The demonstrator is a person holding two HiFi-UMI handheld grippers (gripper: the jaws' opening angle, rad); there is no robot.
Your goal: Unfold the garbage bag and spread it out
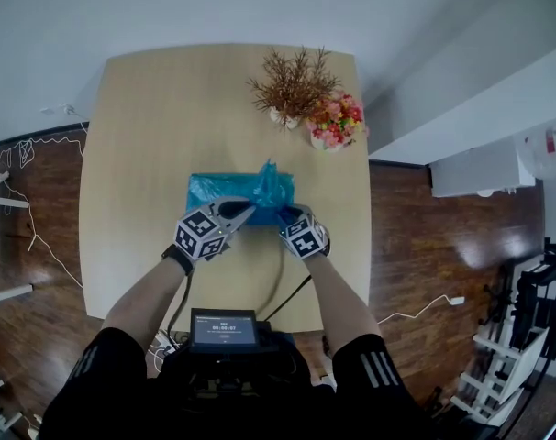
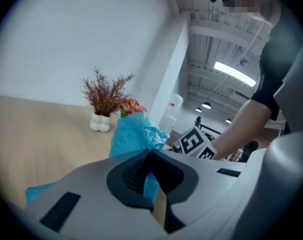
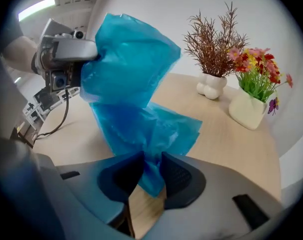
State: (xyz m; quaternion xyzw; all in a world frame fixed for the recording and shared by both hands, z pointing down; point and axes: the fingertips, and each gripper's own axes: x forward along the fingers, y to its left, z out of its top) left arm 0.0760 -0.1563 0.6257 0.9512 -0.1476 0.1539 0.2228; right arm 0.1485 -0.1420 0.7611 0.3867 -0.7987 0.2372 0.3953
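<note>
A blue garbage bag [image 1: 241, 192] lies partly folded on the light wooden table [image 1: 140, 136], with a bunch of it lifted into a peak. My left gripper [image 1: 250, 209] is shut on that raised film; in the left gripper view the bag [image 2: 134, 134] rises out of the closed left gripper [image 2: 150, 154]. My right gripper [image 1: 292, 216] sits at the bag's near right corner. In the right gripper view a fold of the bag [image 3: 126, 74] hangs between the right gripper [image 3: 151, 159] jaws, which stand slightly apart. The left gripper [image 3: 91, 49] shows at upper left, holding the bag's top.
A white vase of dried brown twigs [image 1: 287, 90] and a pot of pink and red flowers [image 1: 335, 122] stand at the table's far right. A small screen [image 1: 225, 330] sits at the person's waist. Cables trail over the wooden floor [image 1: 39, 246] at the left.
</note>
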